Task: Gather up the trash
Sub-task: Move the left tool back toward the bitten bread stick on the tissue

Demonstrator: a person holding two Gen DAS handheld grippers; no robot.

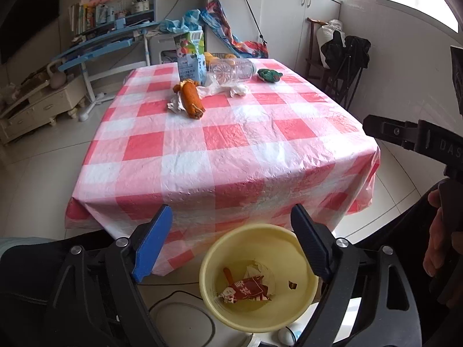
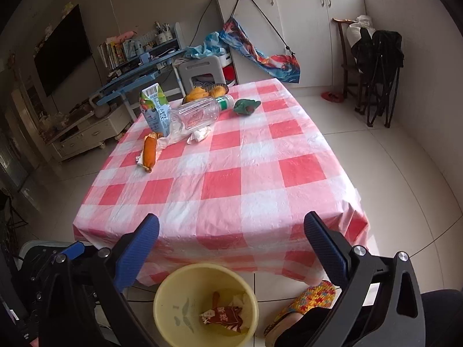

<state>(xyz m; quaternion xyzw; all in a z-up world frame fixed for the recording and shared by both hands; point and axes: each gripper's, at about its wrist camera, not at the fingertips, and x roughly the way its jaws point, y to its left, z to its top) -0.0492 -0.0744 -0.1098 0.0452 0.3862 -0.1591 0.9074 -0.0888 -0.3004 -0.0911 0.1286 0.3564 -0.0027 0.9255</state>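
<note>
— While both tools hang back off the near edge of the table (image 1: 220, 156), how do they stand?

— Left gripper (image 1: 231, 243) has its jaws spread wide with nothing between them. Right gripper (image 2: 231, 251) the same: wide apart, holding nothing. Both sit above the yellow bin (image 2: 205, 303), which stands on the floor just in front of the cloth's hanging hem.

— What lies in the bin?

— A red wrapper (image 1: 246, 287) and some pale crumpled paper at the bottom. The rim shows round and unblocked in both views.

— And the trash on the table?

— All bunched toward the far end. An orange sausage-shaped wrapper (image 2: 150, 151) lies on white tissue near the far left edge. Behind it a juice carton (image 2: 154, 110) stands upright, and a clear plastic bottle (image 2: 199, 112) lies on its side touching the carton. A white tissue wad (image 2: 199, 136) sits just in front of the bottle. A green crumpled packet (image 2: 246, 106) lies apart, to the right of the bottle's cap. Yellow fruit (image 2: 196, 94) rests at the far edge.

— Room to move?

— The near half of the checked cloth is bare from left edge to right edge. A patterned slipper (image 2: 306, 303) sits on the floor to the bin's right.
</note>
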